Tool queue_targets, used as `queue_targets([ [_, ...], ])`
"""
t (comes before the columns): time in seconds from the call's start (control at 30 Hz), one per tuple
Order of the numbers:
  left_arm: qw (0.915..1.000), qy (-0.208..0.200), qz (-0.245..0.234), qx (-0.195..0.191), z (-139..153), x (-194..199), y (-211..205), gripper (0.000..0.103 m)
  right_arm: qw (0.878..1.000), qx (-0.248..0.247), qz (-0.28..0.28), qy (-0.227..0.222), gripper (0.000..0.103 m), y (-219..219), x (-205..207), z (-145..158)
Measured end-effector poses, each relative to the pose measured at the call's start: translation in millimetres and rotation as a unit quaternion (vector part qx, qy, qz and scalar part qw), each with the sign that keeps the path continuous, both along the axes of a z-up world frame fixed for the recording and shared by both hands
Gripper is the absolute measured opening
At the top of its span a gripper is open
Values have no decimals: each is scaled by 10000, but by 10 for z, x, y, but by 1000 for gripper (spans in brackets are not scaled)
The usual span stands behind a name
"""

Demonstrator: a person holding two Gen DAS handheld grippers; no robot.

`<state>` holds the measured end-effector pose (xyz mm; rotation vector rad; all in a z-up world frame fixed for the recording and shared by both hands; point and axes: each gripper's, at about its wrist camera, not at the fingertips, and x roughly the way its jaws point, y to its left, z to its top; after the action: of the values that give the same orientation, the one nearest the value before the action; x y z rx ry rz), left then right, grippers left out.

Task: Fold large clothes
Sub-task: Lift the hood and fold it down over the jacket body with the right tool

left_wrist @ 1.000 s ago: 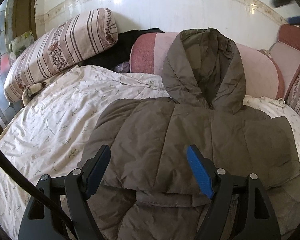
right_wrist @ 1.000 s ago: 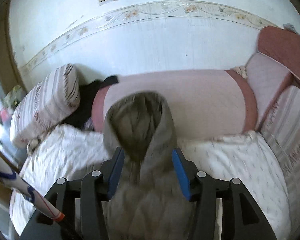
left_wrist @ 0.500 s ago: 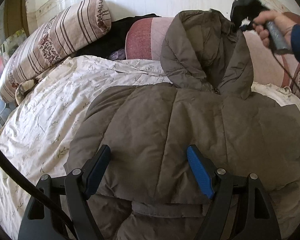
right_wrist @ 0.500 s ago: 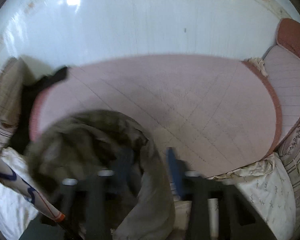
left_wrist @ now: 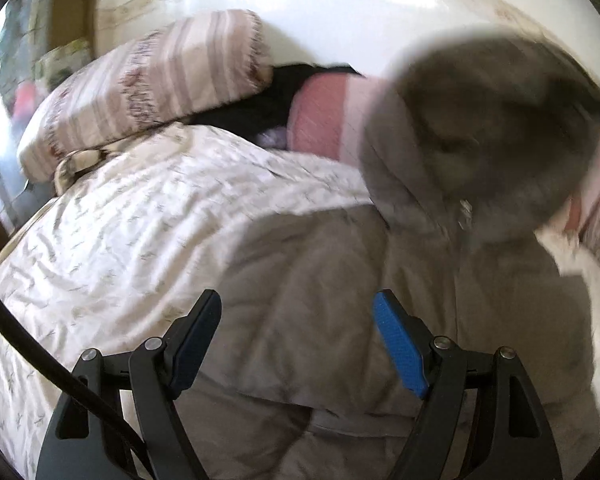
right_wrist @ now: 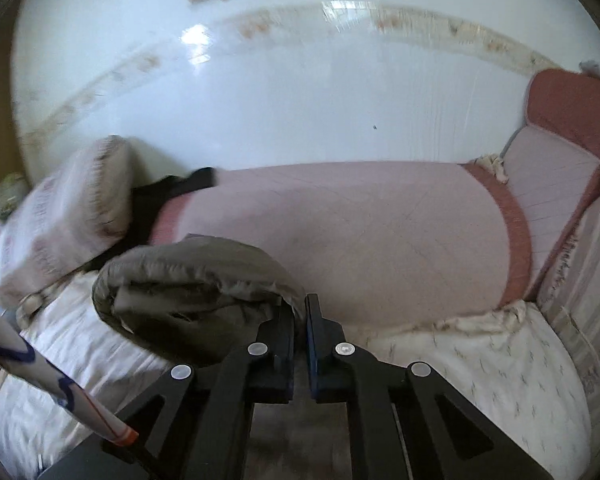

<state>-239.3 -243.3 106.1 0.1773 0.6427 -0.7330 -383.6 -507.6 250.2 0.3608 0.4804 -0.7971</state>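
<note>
An olive-grey puffer jacket [left_wrist: 324, 280] lies spread on the bed. Its hood [left_wrist: 480, 132] is lifted and blurred at the upper right of the left wrist view. My left gripper [left_wrist: 296, 320] is open and empty, hovering over the jacket's lower body. My right gripper [right_wrist: 300, 312] is shut on the edge of the hood [right_wrist: 188, 284], which bulges to the left of the fingers and hangs above the sheet. The right gripper itself does not show in the left wrist view.
A floral white sheet [left_wrist: 140, 220] covers the bed. A striped pillow [left_wrist: 152, 84], a black garment [left_wrist: 268, 100] and a pink bolster [right_wrist: 360, 232] lie along the white wall. Pink and striped cushions [right_wrist: 560, 184] stand at the right.
My right gripper has closed on the hood and pulled it up off the pink bolster, toward the jacket's body. My left gripper stayed open and shifted slightly over the jacket.
</note>
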Motion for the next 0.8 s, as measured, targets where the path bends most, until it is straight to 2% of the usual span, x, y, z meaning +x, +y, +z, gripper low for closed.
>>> queue_targets([
  [0.07, 9996, 51, 158, -234, 105, 95, 154, 78, 9997, -24, 165, -159, 4, 445, -330, -24],
  [0.17, 9979, -124, 393, -504, 246, 140, 326, 78, 9994, 23, 287, -208, 4, 1079, -759, -277],
  [0.23, 9976, -75, 293, -625, 279, 116, 329, 78, 9991, 241, 321, -107, 4, 1393, -938, -603],
  [0.3, 9977, 115, -71, -664, 230, 7, 211, 78, 9984, 501, 232, 71, 4, 1536, -1012, -980],
  [0.37, 9958, 323, -668, -536, 84, -171, -9, 78, 9945, 997, 98, 306, 4, 1512, -996, -1458],
  [0.47, 9936, 339, -1068, 172, -262, -409, -377, 78, 9907, 1213, 12, 617, 5, 1451, -942, -1820],
  [0.57, 9890, 26, -990, 1097, -584, -506, -618, 79, 9914, 1107, -21, 695, 6, 1425, -881, -1837],
  [0.63, 9880, -230, -990, 1162, -596, -565, -635, 80, 9909, 1181, 53, 642, 9, 1408, -894, -1757],
  [0.67, 9882, -220, -988, 1146, -583, -569, -614, 80, 9910, 1169, 34, 652, 16, 1418, -929, -1736],
  [0.7, 9886, -193, -992, 1117, -587, -565, -595, 80, 9909, 1122, -26, 746, 18, 1450, -953, -1694],
  [0.73, 9889, -161, -992, 1098, -593, -563, -586, 80, 9912, 1084, -63, 760, 18, 1470, -1000, -1649],
  [0.8, 9892, -107, -984, 1085, -605, -543, -581, 81, 9936, 1000, -160, 490, 18, 1528, -1130, -1490],
])
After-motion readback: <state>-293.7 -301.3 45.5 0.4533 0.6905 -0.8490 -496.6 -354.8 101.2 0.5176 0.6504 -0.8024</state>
